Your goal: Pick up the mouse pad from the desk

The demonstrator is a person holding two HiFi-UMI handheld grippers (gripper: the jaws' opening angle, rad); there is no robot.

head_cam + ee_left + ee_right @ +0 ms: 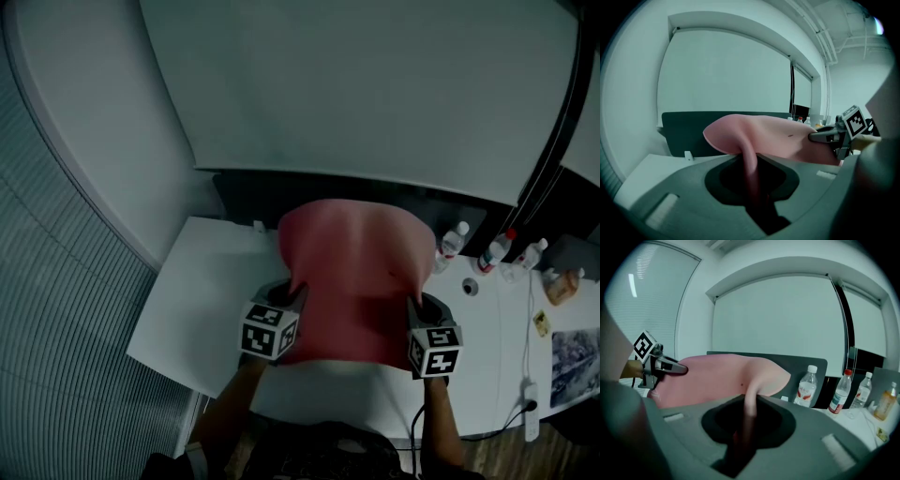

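Note:
The pink mouse pad [356,277] hangs in the air above the white desk [206,291], stretched between both grippers and sagging away from me. My left gripper [292,292] is shut on its near left edge, and the pad's fold [749,161] runs down between the jaws. My right gripper [419,305] is shut on the near right edge, where the pad [751,399] is pinched the same way. Each gripper view shows the other gripper across the pad: the right gripper [820,137] and the left gripper [675,367].
Three plastic bottles [453,241] [495,250] [530,254] stand on the desk at the right, with a small orange bottle [562,286] beyond them. A dark partition [253,197] runs along the desk's far edge. A power strip [532,408] lies near the right front corner.

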